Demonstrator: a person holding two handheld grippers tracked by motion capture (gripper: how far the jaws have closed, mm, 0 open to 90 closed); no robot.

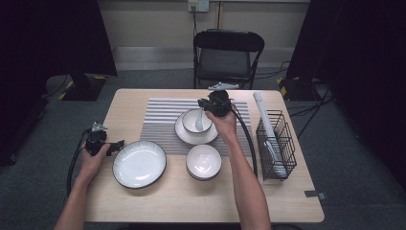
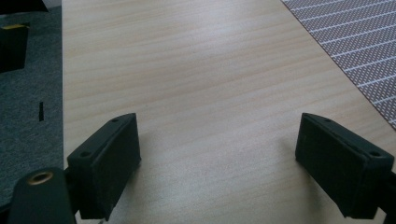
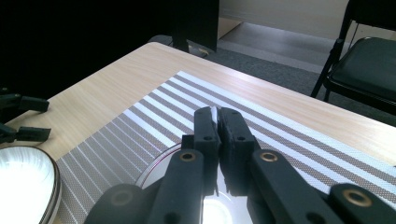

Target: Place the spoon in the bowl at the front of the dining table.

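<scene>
My right gripper (image 1: 207, 106) hovers over a white bowl (image 1: 190, 116) standing on a saucer (image 1: 184, 134) on the striped placemat (image 1: 158, 115). Its jaws are shut on the thin handle of a white spoon (image 1: 199, 122) whose scoop rests in the bowl. In the right gripper view the handle's white edge (image 3: 215, 113) peeks out between the pressed pads of that gripper (image 3: 218, 116). My left gripper (image 1: 116, 147) lies low on the table, just left of a large white plate (image 1: 139, 164). It is open, with bare wood between its pads (image 2: 219, 158).
A stack of small white bowls (image 1: 204, 162) sits in front of the saucer. A black wire basket (image 1: 275, 143) with long white pieces stands at the right edge. A black folding chair (image 1: 227, 52) is behind the table. The large plate's rim (image 3: 28, 182) is close to the placemat.
</scene>
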